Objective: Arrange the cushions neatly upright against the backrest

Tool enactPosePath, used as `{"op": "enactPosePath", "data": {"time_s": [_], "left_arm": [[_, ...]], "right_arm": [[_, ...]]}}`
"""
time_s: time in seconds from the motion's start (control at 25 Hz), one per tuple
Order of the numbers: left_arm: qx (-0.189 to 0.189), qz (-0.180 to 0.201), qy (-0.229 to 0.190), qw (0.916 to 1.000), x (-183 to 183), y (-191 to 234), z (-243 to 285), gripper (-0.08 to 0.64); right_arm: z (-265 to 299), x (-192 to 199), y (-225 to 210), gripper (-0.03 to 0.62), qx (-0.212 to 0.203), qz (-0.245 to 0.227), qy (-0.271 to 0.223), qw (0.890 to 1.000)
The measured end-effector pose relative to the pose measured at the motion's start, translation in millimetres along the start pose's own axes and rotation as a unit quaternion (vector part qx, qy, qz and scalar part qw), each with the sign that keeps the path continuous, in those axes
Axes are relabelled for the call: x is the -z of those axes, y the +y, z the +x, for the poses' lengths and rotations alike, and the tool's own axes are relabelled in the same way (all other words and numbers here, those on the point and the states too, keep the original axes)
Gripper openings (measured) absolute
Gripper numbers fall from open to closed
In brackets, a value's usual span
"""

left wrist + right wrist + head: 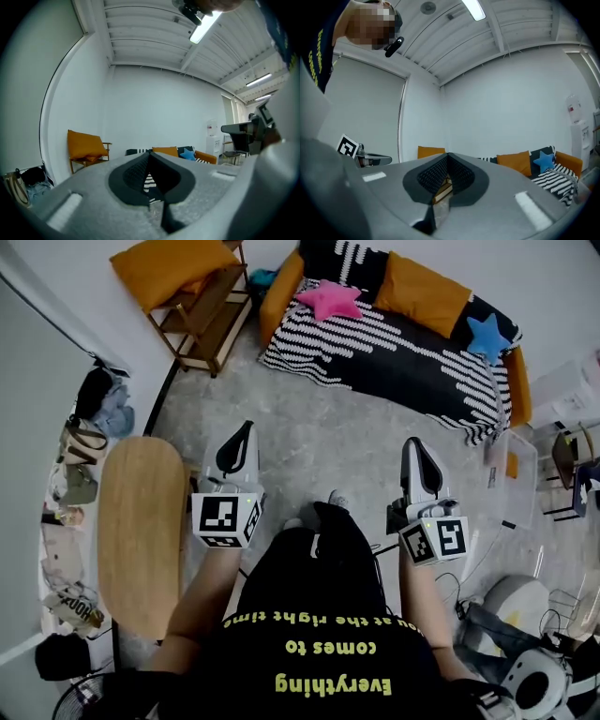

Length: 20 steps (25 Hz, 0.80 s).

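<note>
The sofa (394, 352) with a black-and-white striped cover stands across the floor from me. On it lie a pink star cushion (330, 299), an orange cushion (422, 293) against the backrest and a blue star cushion (487, 336) at the right end. My left gripper (248, 429) and right gripper (411, 444) are held side by side over the floor, well short of the sofa, both shut and empty. In the right gripper view the orange cushion (514, 161) and the blue star cushion (544, 161) show beyond the shut jaws.
A wooden chair (202, 320) with a large orange cushion (173, 266) stands left of the sofa. An oval wooden table (141, 531) is close on my left, with bags and clutter along the wall. Boxes, cables and equipment crowd the right side.
</note>
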<state>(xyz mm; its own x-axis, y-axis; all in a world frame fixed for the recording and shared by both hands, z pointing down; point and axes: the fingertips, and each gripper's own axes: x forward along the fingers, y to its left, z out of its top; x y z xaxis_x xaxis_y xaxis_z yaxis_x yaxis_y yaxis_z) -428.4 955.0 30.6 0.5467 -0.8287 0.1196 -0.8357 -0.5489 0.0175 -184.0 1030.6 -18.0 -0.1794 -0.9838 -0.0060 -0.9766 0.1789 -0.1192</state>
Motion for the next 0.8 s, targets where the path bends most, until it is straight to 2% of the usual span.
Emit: {"op": "enactPosePath", "data": {"time_s": [0.32,0.56,0.8], "left_arm": [[-0.015,-0.002,0.013,0.9998,3,-1,42,-0.001],[-0.031,-0.001,0.000,0.9995,-22,-11,103,-0.002],[-0.054,0.005,-0.005,0.9985,-41,-24,179,-0.002]], "right_arm": [[42,11,-30,0.011,-0.024,0.023,0.009,0.999],[97,8,-93,0.011,-0.033,0.046,0.016,0.998],[153,-9,-153,0.011,-0.068,0.047,0.015,0.996]]}}
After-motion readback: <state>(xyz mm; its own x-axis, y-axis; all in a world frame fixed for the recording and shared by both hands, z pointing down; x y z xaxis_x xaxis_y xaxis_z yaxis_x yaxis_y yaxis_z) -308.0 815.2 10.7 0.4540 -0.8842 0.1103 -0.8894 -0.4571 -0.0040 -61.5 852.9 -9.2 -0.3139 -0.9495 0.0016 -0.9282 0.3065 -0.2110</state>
